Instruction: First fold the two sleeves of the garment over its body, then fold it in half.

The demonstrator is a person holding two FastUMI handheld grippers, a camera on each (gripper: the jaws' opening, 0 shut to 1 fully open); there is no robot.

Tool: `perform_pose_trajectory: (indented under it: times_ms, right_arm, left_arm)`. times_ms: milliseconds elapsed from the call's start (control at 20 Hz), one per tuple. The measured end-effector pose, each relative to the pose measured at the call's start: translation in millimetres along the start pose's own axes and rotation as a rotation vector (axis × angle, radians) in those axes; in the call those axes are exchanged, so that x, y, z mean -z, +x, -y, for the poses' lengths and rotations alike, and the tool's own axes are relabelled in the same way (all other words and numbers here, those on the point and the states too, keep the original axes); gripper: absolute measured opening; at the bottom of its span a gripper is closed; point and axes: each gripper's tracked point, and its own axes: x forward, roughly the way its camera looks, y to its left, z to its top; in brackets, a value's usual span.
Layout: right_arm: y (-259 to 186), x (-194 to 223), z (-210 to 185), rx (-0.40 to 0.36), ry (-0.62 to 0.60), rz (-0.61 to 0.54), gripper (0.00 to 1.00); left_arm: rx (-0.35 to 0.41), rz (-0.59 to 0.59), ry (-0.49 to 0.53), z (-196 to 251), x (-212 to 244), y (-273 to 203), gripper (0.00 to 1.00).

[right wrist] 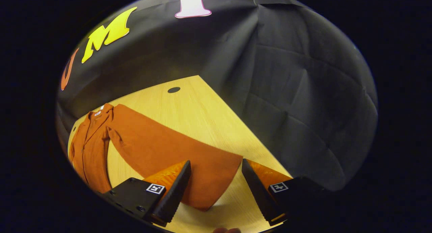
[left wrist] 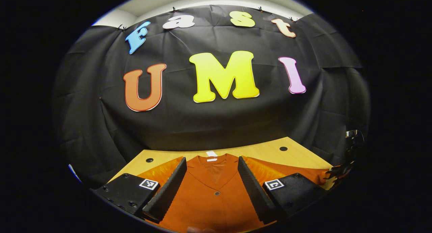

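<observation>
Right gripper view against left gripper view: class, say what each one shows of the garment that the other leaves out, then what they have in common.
Right gripper view: the garment's sleeve spread flat across the table, its cuff end lying between the open right gripper fingers. Left gripper view: the neckline with its white label and a dark button on the front, framed by the open left gripper. Shared: the orange garment lying flat on the wooden table, unfolded.
</observation>
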Motion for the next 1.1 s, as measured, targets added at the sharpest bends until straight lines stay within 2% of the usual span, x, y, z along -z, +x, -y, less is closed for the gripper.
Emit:
perform_pose_trajectory:
  times_ms: [50,200,300,350,400,450,600,650,750,900,1000,1050,1100]
  right_arm:
    - [-0.4,4.3,-2.4,0.001,-0.001,-0.006,0.94]
    - [5.1,20.7,-4.3,0.011,-0.074,-0.039,0.97]
    - [2.7,18.5,-5.0,0.002,-0.077,-0.032,0.97]
    - [5.3,16.2,-4.2,0.001,-0.071,-0.030,0.90]
    - [10.7,14.5,-3.5,-0.005,-0.066,-0.032,0.78]
    - [12.6,12.6,-4.9,-0.015,-0.062,-0.036,0.70]
    - [16.5,9.6,-10.6,-0.036,-0.061,-0.039,0.26]
    - [16.8,8.7,-12.3,-0.056,-0.061,-0.037,0.28]
    - [17.0,6.4,-13.2,-0.057,-0.039,-0.043,0.07]
    - [17.6,1.7,-11.6,-0.041,-0.034,-0.061,0.05]
    - [11.8,-10.9,-9.8,-0.028,-0.040,-0.035,0.07]
    - [8.8,-19.1,-12.9,-0.020,-0.056,-0.014,0.01]
    - [4.2,-26.4,-14.3,-0.012,-0.073,-0.001,0.01]
  left_arm:
    - [-0.012,-0.001,0.003,0.7,0.1,-0.3,0.98]
    - [-0.023,-0.010,-0.008,7.1,-0.2,0.5,0.98]
    - [-0.024,-0.010,-0.027,6.0,-0.5,1.0,0.98]
    - [-0.041,-0.017,-0.032,1.0,0.6,-1.4,0.94]
    - [-0.051,-0.020,-0.033,-3.5,1.1,-2.0,0.99]
    - [-0.062,-0.021,-0.035,-7.8,1.8,-3.7,0.99]
    - [-0.087,-0.027,-0.051,-22.7,6.5,-5.9,0.99]
    - [-0.094,-0.027,-0.056,-28.0,7.1,-6.3,0.99]
    - [-0.100,-0.022,-0.059,-40.3,7.8,-7.1,0.99]
    - [-0.122,-0.019,-0.069,-62.3,12.1,-11.7,0.99]
    - [-0.138,-0.014,-0.068,-76.6,12.0,-15.8,0.99]
    - [-0.150,-0.011,-0.072,-87.3,12.6,-18.0,0.99]
    - [-0.163,-0.006,-0.080,-98.3,12.8,-19.5,0.99]
